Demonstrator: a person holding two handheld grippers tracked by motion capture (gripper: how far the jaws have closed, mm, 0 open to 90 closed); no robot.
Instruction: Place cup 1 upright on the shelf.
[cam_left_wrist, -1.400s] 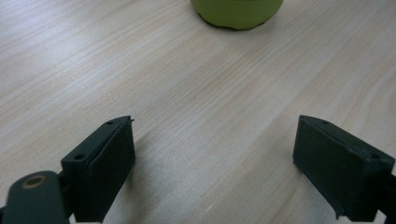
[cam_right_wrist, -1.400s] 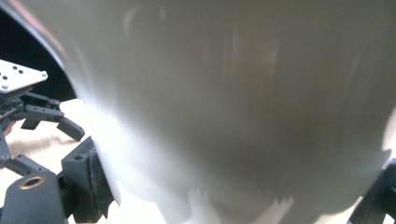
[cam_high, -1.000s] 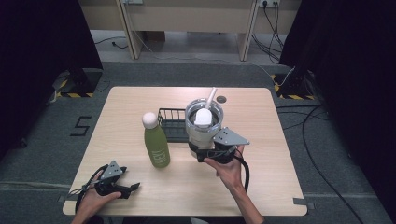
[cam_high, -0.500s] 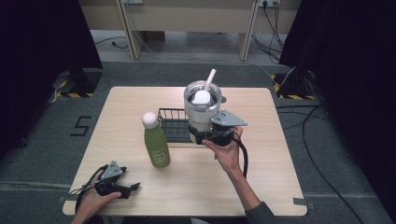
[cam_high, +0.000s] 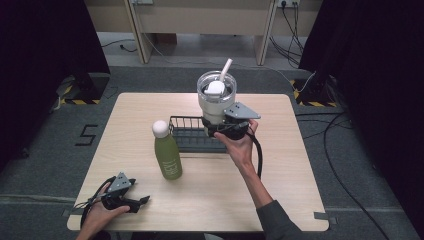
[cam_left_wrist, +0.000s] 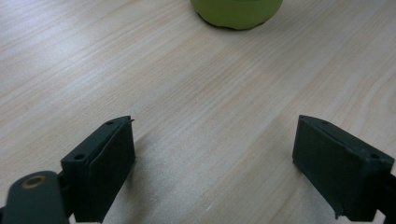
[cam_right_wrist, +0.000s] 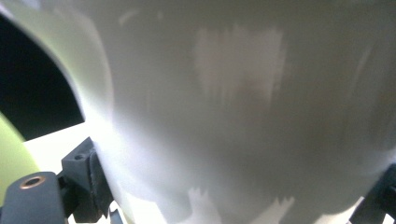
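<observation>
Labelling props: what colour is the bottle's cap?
White, a rounded cap on the green bottle. It shows best in the high view.

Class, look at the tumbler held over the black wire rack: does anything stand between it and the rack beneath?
Nothing visible does. The right gripper is clamped on the tumbler above the wire rack, whose visible part is bare; the green bottle stands apart at its left end.

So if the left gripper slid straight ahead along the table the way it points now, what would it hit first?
Probably the green bottle with the white cap: its base lies ahead of the left gripper, whose jaws are open and empty, with bare wooden table between. It sits slightly off-centre, so contact is likely, not certain.
</observation>
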